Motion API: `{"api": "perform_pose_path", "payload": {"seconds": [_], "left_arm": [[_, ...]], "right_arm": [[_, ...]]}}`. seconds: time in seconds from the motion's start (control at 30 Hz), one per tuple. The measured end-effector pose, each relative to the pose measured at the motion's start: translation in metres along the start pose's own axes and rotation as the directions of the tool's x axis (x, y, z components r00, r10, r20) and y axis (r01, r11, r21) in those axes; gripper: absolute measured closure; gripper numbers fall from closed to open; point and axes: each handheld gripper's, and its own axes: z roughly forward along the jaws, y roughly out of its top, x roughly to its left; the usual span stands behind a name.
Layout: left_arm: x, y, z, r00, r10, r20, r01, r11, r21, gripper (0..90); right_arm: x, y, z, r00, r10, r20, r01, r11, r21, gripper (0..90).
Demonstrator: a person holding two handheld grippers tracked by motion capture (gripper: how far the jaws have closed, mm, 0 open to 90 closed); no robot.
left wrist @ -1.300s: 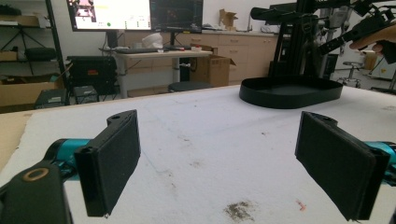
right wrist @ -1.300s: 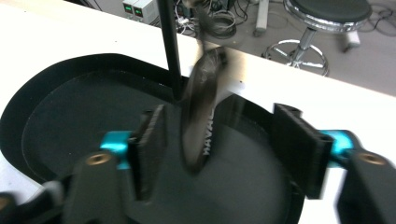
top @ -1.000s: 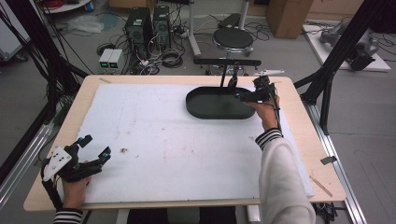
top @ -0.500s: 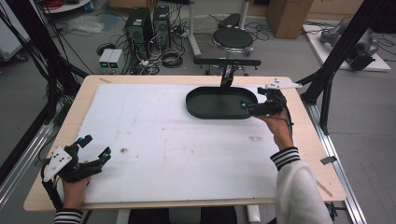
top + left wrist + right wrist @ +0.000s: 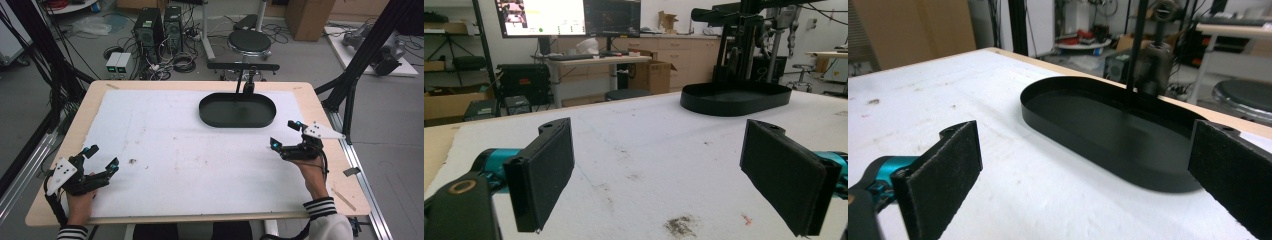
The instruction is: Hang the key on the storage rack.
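- My left gripper (image 5: 100, 158) hangs well to the left of the black tray (image 5: 237, 111) and nearer to me, over the white sheet (image 5: 165, 150). Its jaws are spread wide with nothing between them.
- The tray sits at the far middle of the sheet — as far as I can see, it is empty.
- My right gripper (image 5: 285, 134) is just right of the tray and a little nearer, jaws wide apart and empty.
- Risk, as I judge it: that near jaw could clip the tray's rim and shove it toward the black stand (image 5: 243, 75) behind it.
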Motion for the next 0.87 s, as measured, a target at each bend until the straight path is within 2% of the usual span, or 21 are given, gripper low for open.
{"api": "perform_pose_path", "payload": {"seconds": [0.17, 0.3, 0.4, 0.5, 0.6, 0.67, 0.77, 0.87], "left_arm": [[0.000, 0.000, 0.000, 1.0000, -0.002, -0.001, 0.002, 1.0000, 0.002, 14.6], [0.000, 0.000, 0.000, 1.0000, -0.002, 0.000, 0.002, 1.0000, 0.001, 14.6], [0.000, 0.000, 0.000, 1.0000, -0.002, 0.000, 0.002, 1.0000, 0.002, 14.6], [0.000, 0.000, 0.000, 1.0000, -0.002, 0.000, 0.002, 1.0000, 0.002, 14.6], [0.000, 0.000, 0.000, 1.0000, -0.002, 0.000, 0.002, 1.0000, 0.002, 14.6], [0.000, 0.000, 0.000, 1.0000, -0.001, 0.000, 0.001, 1.0000, 0.001, 14.6], [0.000, 0.000, 0.000, 1.0000, -0.002, 0.001, 0.002, 1.0000, 0.000, 14.6], [0.000, 0.000, 0.000, 1.0000, 0.001, 0.000, -0.001, 1.0000, 0.000, 14.6]], "right_arm": [[0.001, -0.027, -0.012, 0.9989, 0.026, 0.038, -0.025, 0.999, -0.043, 0.4], [0.004, -0.042, -0.021, 0.9978, 0.005, 0.066, 0.001, 0.996, -0.090, 0.5], [0.004, -0.051, -0.021, 0.9970, 0.026, 0.073, -0.020, 0.997, -0.080, 0.5], [0.004, -0.053, -0.023, 0.9970, 0.040, 0.066, -0.033, 0.995, -0.099, 0.5], [0.005, -0.053, -0.022, 0.9974, 0.016, 0.071, -0.009, 0.996, -0.090, 0.5], [0.009, -0.054, -0.023, 0.9928, -0.001, 0.120, 0.013, 0.995, -0.102, 0.5], [0.011, -0.056, -0.026, 0.9926, -0.010, 0.121, 0.026, 0.991, -0.131, 0.5], [0.009, -0.056, -0.026, 0.9921, 0.001, 0.125, 0.016, 0.991, -0.132, 0.5]]}}
